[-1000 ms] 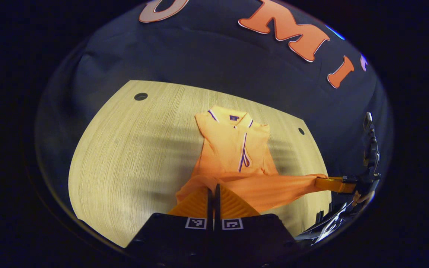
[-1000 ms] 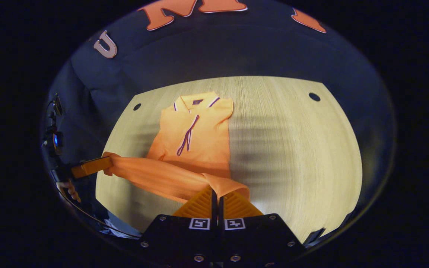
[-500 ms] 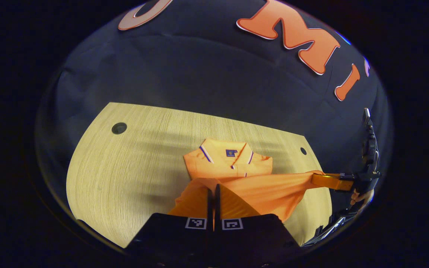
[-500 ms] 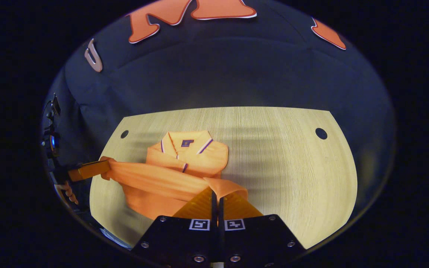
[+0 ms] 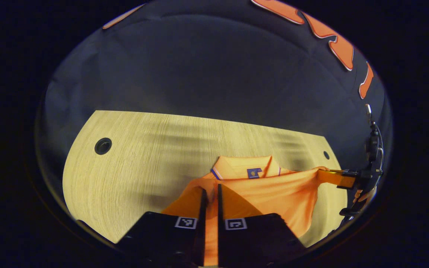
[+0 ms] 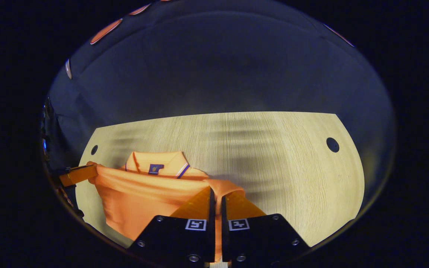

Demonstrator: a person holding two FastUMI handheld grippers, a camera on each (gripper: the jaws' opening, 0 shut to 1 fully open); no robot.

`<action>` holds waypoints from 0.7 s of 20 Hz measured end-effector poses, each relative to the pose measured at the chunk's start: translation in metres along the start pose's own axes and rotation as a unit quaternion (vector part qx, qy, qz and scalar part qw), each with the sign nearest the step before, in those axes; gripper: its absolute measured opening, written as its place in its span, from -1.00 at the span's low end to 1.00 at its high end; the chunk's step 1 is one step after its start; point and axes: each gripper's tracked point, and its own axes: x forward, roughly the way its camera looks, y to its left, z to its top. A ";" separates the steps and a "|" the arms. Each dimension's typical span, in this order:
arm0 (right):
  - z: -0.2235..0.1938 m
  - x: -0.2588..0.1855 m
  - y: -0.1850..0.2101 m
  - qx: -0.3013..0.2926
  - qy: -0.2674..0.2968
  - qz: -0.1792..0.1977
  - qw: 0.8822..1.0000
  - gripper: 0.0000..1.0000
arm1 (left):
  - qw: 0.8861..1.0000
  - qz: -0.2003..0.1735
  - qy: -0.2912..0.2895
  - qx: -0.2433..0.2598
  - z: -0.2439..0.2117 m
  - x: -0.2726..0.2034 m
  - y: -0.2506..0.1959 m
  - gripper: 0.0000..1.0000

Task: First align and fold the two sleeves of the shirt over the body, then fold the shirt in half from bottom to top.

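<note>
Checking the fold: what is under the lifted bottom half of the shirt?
The bottom half drapes over the shirt's body, up to the collar, which lies uncovered. The placket and folded sleeves are hidden.

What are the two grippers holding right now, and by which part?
Both pinch the orange shirt by its bottom hem: left gripper at one corner, right gripper at the other.

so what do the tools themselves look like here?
Each tool has a black blocky body with two square black-and-white fiducial tags, one per finger base: left tool, right tool. Seen from across, the right one carries a dark upright module with thin cables.
</note>
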 end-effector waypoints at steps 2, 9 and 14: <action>0.001 0.004 -0.002 -0.001 -0.004 -0.005 1.000 -0.31 | 1.000 0.007 -0.002 -0.005 -0.001 0.003 0.004 0.10; 0.032 -0.023 -0.006 0.006 -0.061 -0.013 0.998 0.97 | 0.995 0.055 -0.081 0.020 0.036 -0.008 0.022 0.96; 0.074 -0.083 -0.007 0.013 -0.141 -0.017 0.990 0.97 | 0.977 0.068 -0.189 0.072 0.097 -0.084 0.001 0.96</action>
